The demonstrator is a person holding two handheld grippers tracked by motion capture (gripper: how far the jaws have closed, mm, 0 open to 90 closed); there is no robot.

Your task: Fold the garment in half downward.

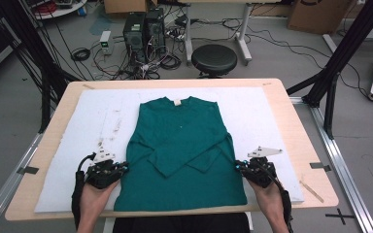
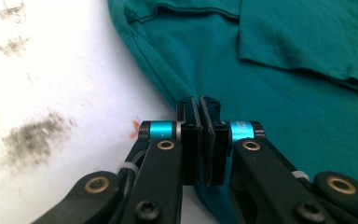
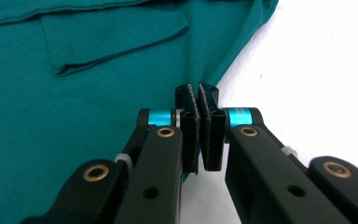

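Observation:
A teal long-sleeved shirt (image 1: 184, 145) lies flat on a white foam board (image 1: 102, 111), collar away from me, both sleeves folded across its front. My left gripper (image 1: 124, 167) is at the shirt's left side edge, low down. In the left gripper view its jaws (image 2: 200, 100) are pressed together with the shirt's edge (image 2: 284, 93) running in between them. At the right side edge, my right gripper (image 1: 238, 166) is likewise shut (image 3: 198, 88) on the fabric (image 3: 74, 116).
The board covers most of a light wooden table (image 1: 301, 131); its surface carries grey smudges (image 2: 32, 135). Beyond the far edge are a black stool (image 1: 213, 59), computer towers (image 1: 143, 29) and floor cables. Black frame struts (image 1: 340, 53) stand to the right.

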